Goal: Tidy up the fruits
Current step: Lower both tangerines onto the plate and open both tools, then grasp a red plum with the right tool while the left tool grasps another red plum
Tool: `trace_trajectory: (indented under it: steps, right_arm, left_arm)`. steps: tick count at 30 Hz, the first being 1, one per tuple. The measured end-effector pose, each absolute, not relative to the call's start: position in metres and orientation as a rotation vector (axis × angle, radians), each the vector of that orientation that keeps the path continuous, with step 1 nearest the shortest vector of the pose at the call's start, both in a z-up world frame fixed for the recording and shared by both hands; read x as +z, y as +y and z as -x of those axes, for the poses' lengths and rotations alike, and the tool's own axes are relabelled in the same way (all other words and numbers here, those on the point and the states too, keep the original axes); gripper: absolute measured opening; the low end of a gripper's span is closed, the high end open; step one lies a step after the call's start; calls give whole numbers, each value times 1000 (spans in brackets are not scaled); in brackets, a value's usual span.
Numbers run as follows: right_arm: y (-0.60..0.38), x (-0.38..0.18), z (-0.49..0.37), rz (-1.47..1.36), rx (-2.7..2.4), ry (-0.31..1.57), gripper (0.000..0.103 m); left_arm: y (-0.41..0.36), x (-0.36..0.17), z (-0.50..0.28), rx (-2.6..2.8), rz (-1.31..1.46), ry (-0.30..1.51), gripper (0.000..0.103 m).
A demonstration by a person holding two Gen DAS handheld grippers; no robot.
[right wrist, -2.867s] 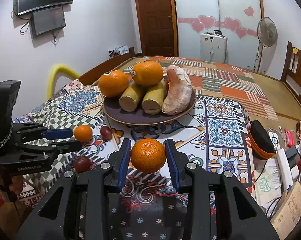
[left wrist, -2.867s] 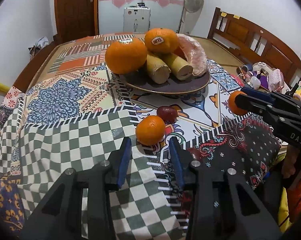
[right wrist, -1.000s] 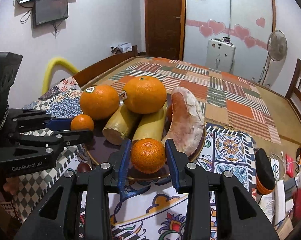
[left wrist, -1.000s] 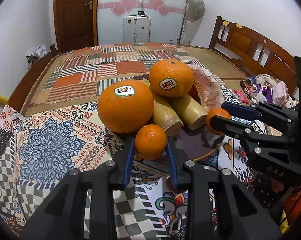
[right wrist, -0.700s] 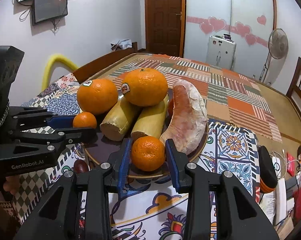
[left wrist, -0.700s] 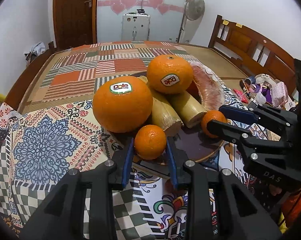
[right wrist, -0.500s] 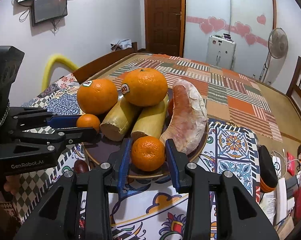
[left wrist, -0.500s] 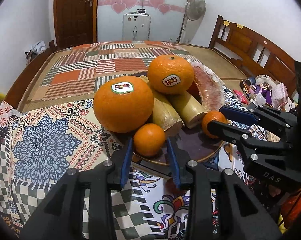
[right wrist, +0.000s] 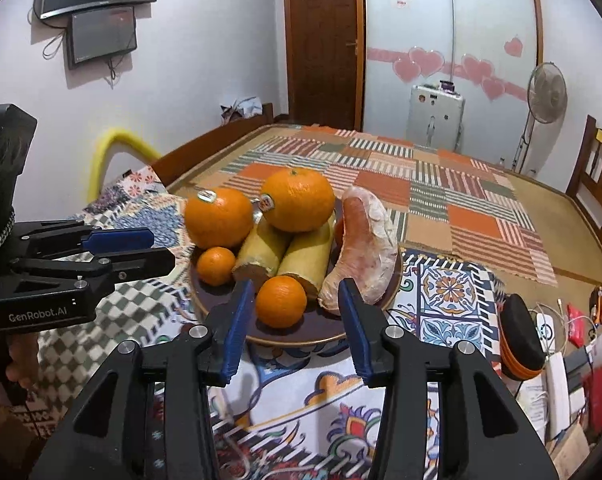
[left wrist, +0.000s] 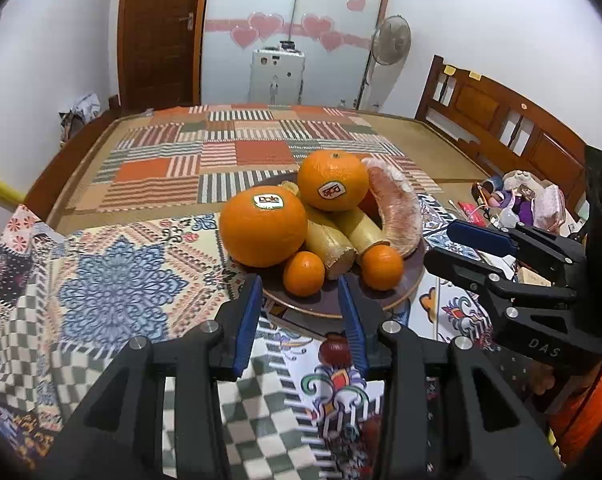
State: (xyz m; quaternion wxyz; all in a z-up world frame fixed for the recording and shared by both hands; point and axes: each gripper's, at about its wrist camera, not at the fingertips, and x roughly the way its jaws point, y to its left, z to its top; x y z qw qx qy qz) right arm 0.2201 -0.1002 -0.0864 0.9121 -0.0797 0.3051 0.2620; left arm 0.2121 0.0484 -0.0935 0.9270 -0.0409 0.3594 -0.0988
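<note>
A dark brown plate holds two large oranges, two yellow cane pieces and a peeled pomelo segment. Two small mandarins lie at the plate's front: one just beyond my open, empty left gripper, the other just beyond my open, empty right gripper. A dark red fruit lies on the cloth below the left gripper.
A patterned patchwork cloth covers the table. At the right edge lie a black and orange case, cables and small clutter. A wooden headboard stands at the right; a fan stands behind.
Both grippers have opened, let go of their mandarins on the plate's front and drawn back a little. Earlier still, each carried its mandarin from the cloth to the plate.
</note>
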Motion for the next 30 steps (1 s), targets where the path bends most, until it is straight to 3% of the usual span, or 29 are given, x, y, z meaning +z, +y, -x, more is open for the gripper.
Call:
trace_trajectory:
  steps: [12,30]
  right_arm:
    - [-83,-90,-183,163,593,632,41]
    - [-33,-138,-216,277,655,793,40]
  left_arm:
    - [60,-85,-166,-177,72,740,40]
    - [88,-123,-163,-150,63,789,40]
